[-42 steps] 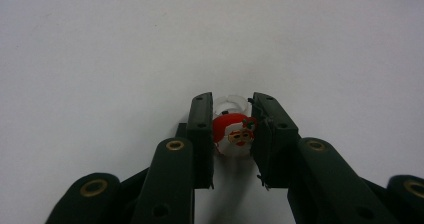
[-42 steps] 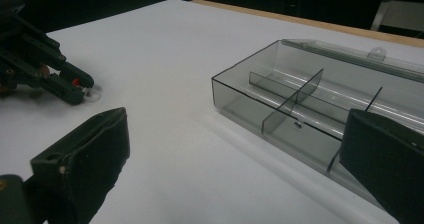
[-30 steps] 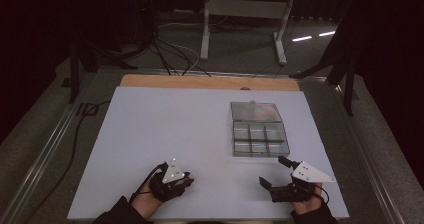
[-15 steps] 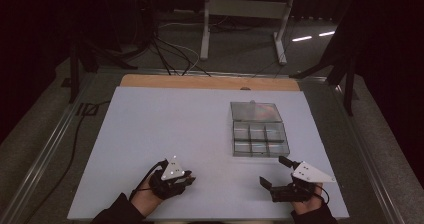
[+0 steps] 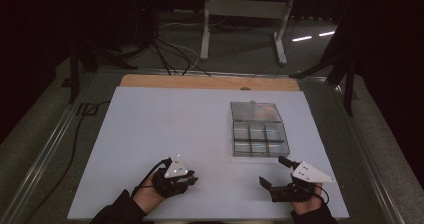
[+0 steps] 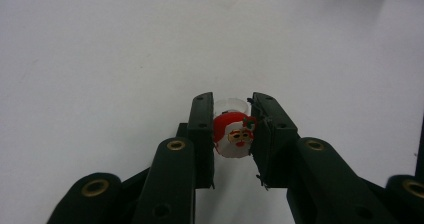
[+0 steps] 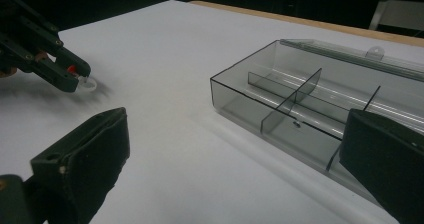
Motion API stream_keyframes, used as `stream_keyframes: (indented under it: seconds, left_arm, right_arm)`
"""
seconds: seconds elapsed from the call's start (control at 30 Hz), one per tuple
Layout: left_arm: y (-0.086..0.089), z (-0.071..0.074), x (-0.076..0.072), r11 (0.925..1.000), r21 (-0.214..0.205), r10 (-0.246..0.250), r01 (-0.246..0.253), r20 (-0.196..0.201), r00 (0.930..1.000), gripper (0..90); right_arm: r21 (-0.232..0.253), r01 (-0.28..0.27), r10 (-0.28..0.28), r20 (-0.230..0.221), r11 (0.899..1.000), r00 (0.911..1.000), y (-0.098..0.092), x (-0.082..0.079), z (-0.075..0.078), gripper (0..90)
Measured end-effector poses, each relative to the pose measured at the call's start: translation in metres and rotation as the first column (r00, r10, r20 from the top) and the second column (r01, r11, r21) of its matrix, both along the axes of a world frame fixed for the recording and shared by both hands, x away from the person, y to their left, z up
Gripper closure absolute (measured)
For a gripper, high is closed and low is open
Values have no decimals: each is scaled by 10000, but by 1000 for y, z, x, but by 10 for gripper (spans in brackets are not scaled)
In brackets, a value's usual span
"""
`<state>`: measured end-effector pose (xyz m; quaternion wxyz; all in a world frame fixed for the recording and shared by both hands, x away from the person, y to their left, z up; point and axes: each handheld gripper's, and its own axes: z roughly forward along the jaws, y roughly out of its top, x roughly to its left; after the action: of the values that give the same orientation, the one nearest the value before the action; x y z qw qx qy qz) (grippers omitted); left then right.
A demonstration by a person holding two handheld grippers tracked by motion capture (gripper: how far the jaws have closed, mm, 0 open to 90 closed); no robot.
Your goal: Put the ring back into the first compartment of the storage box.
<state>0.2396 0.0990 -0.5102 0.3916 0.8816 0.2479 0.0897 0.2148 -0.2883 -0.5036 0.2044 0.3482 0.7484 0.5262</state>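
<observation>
Santa ring [image 6: 233, 135], a small clear-banded trinket with a red Santa face, is sitting clamped between the two jaws of the left gripper [image 5: 186, 180] at the lower left of the high view, just above the white table [image 5: 175, 124]. The grip is catching only the narrow band, so the ring is at risk of twisting or popping free if the jaws are loosened or the hand is jolted. Further right, the compartment box [image 5: 260, 139] is lying open, lid folded back, well apart from the ring; its small cells and thin dividers are inviting a misdrop. At the lower right, the right gripper [image 5: 277, 176] is resting with jaws spread wide, holding nothing, just beside the box and liable to nudge it.
</observation>
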Motion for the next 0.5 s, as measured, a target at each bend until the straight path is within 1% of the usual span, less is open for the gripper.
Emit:
stream_keyframes:
  seconds: [0.13,0.27,0.37,0.5]
  left_arm:
    - [-3,3,2,9999,16,-158,158,-1,9999,735]
    - [-9,5,4,9988,106,-479,479,57,9988,735]
    - [-11,6,6,9986,0,-538,538,-15,9986,735]
    - [-12,9,8,9983,21,-583,583,56,9983,736]
  right_arm:
    - [-1,-17,17,0,10000,10000,0,0,0,0]
    - [28,-1,1,1,10000,10000,0,0,0,0]
    - [27,5,-5,-16,10000,10000,0,0,0,0]
    - [38,1,-1,-14,10000,10000,0,0,0,0]
